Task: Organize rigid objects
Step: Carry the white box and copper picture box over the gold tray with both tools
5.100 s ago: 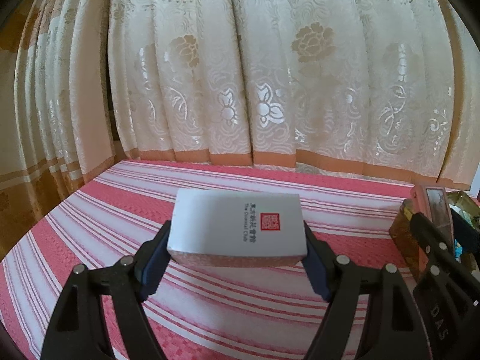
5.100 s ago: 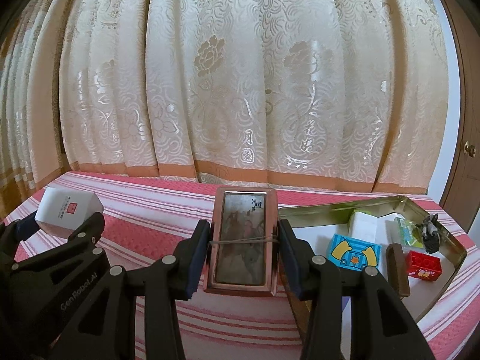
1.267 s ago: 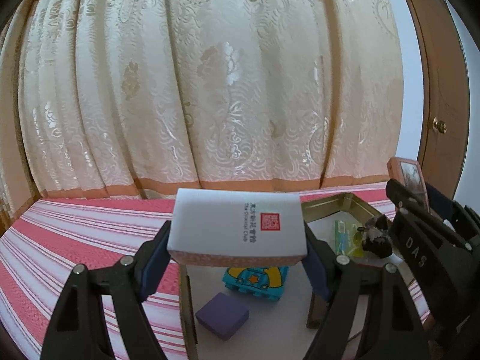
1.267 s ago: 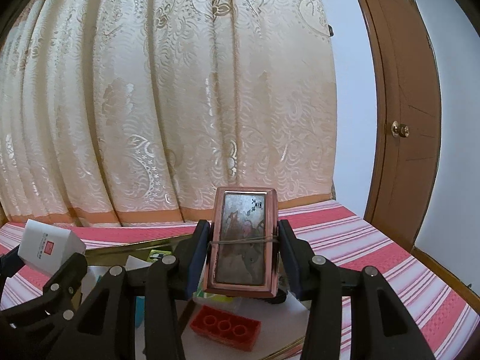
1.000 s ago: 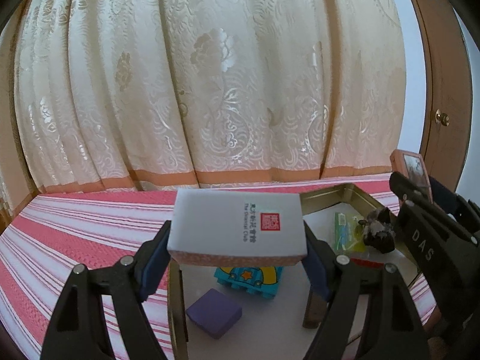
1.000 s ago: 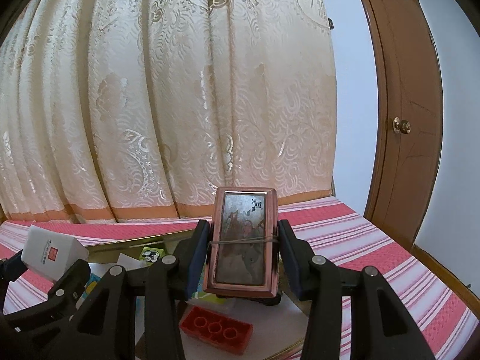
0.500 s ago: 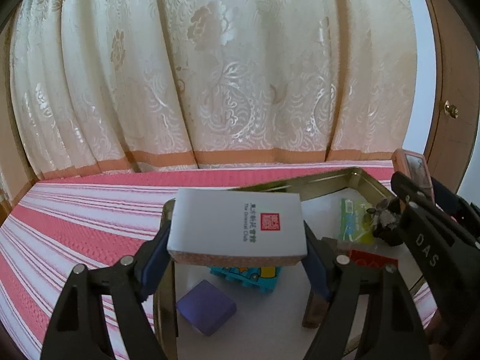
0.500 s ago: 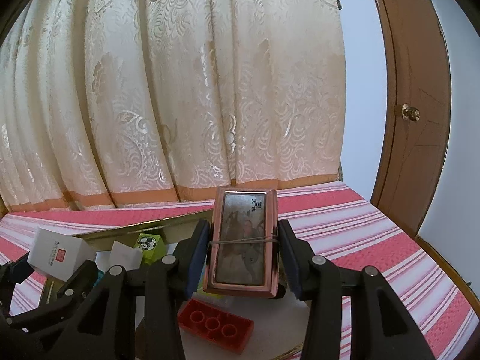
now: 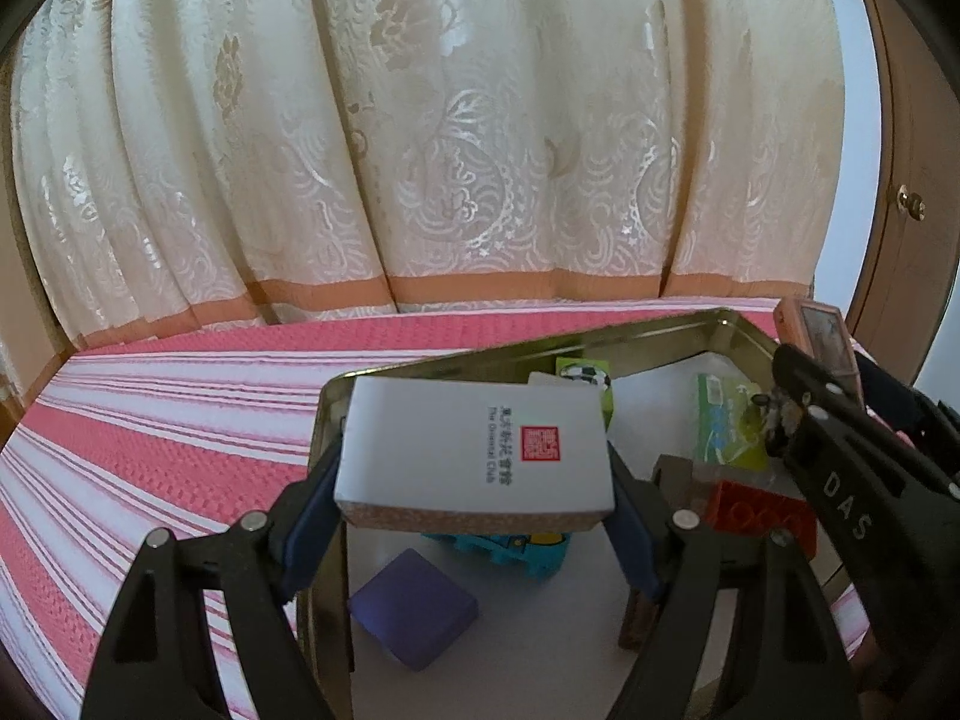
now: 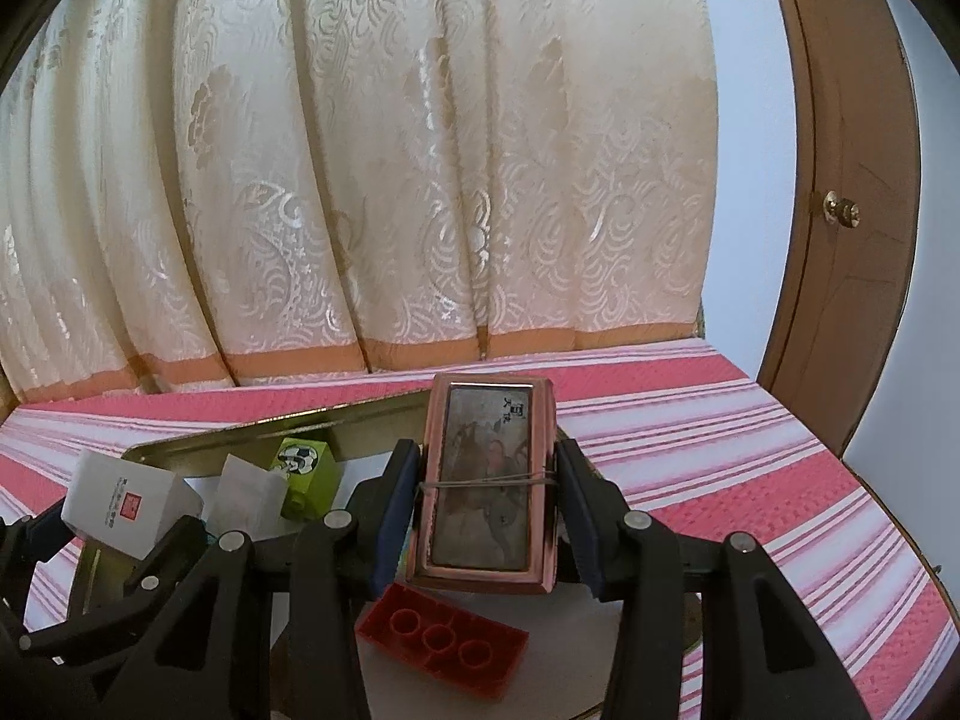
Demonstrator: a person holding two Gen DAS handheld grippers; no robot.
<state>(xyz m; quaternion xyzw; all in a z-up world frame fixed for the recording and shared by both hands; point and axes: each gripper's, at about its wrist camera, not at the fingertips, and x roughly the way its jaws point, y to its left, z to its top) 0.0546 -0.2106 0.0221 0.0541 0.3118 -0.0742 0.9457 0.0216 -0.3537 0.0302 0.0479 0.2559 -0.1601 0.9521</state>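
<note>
Right now the left gripper (image 9: 474, 516) is clamping a white box (image 9: 477, 450) by its two sides, holding it above the open metal tin (image 9: 420, 366); a purple block (image 9: 414, 615) is lying at 6 o'clock beneath it. The right gripper (image 10: 487, 501), jaws partly closed, is gripping a copper-framed case (image 10: 485, 474) upright over the tin, with a red brick (image 10: 441, 639) sitting at 6 o'clock under it and a green cube (image 10: 303, 465) at 9 o'clock.

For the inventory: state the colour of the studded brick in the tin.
Red brick; clearest in the right wrist view.
</note>
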